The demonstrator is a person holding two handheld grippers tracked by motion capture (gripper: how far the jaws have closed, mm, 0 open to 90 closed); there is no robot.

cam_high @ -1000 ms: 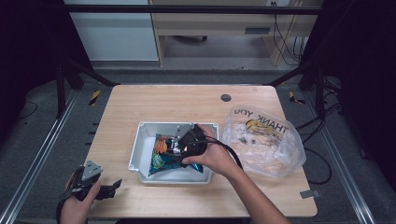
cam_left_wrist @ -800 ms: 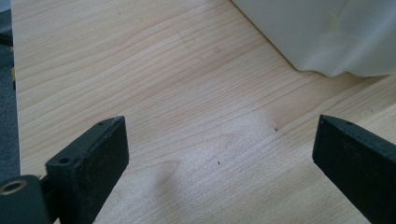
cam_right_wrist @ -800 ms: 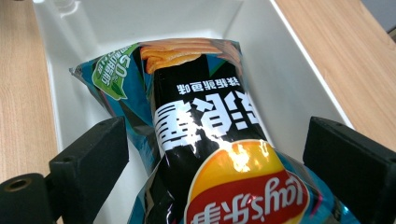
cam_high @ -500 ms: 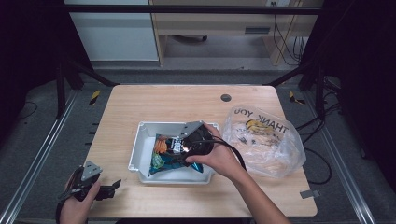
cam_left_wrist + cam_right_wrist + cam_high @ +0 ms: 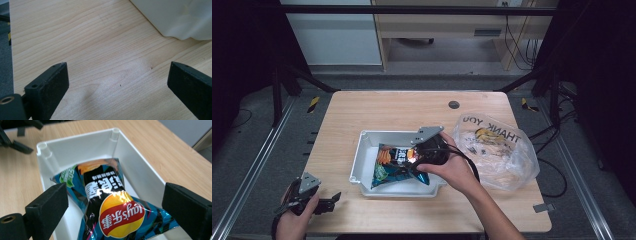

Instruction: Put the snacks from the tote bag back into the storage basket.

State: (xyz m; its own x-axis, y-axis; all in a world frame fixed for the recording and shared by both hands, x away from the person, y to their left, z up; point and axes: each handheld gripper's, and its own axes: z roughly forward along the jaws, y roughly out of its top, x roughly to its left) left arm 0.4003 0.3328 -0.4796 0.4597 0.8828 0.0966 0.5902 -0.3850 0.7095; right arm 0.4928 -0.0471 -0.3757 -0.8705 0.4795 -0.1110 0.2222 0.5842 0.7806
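Black jaws of the left claw (image 5: 328,202) are standing wide apart over bare pale wood table (image 5: 100,50), gripping nothing, with the white plastic tray (image 5: 362,160) lying ahead and to its right. Further right, the right claw (image 5: 115,205) is hovering open and empty just above the glossy blue-and-black crisp packet (image 5: 112,205), which is lying flat in that tray beneath and between its jaws. Placing the packet looks done; the clear printed plastic bag (image 5: 497,150) beside the tray may be holding more.

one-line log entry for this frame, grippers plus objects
left gripper: open, idle at table edge | right gripper: open over chip bag | chip bag: in white tray | plastic bag: right of tray
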